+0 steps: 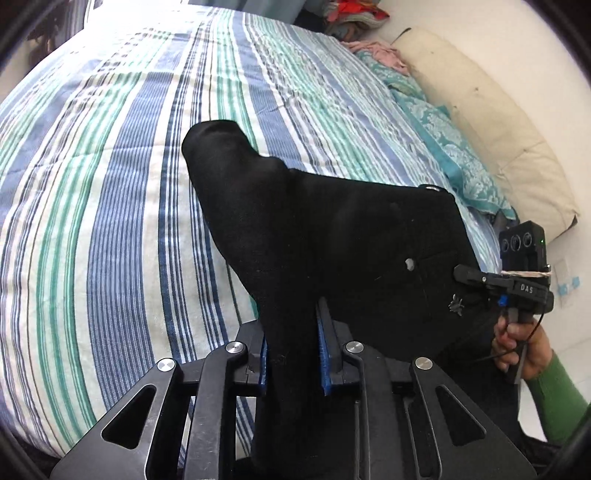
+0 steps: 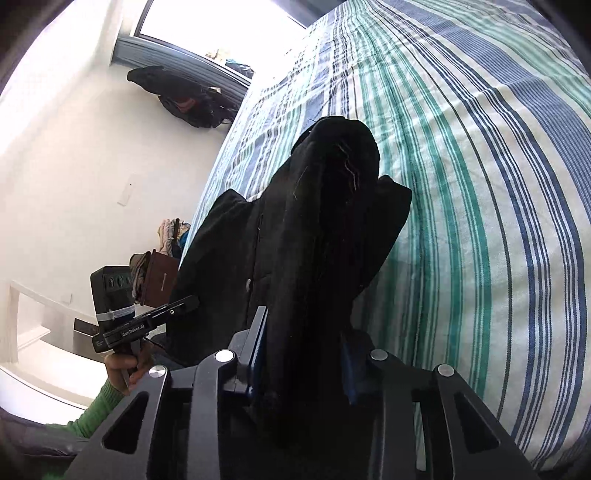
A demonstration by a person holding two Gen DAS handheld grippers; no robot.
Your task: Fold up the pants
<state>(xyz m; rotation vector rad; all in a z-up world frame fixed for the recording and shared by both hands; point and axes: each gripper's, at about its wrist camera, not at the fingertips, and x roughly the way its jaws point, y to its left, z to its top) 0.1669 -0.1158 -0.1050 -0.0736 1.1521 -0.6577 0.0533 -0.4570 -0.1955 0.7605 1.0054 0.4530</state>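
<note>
Black pants (image 1: 332, 229) hang bunched over the striped bed, with a small white button showing on the fabric. My left gripper (image 1: 293, 325) is shut on a fold of them, the cloth pinched between its blue pads (image 1: 324, 347). To the right, the other gripper (image 1: 469, 276), held by a hand in a green sleeve, bites the waist edge. In the right wrist view, my right gripper (image 2: 304, 325) is shut on a thick bunch of the pants (image 2: 325, 221), which drape forward over the bed. The left gripper's body (image 2: 147, 325) shows at the lower left there.
A blue, green and white striped cover (image 1: 110, 184) spans the bed. A cream pillow (image 1: 498, 129), teal patterned cloth (image 1: 443, 140) and a heap of clothes (image 1: 351, 18) lie along its far right side. Dark clothing (image 2: 184, 99) sits under the window; a box (image 2: 159, 273) stands beside the bed.
</note>
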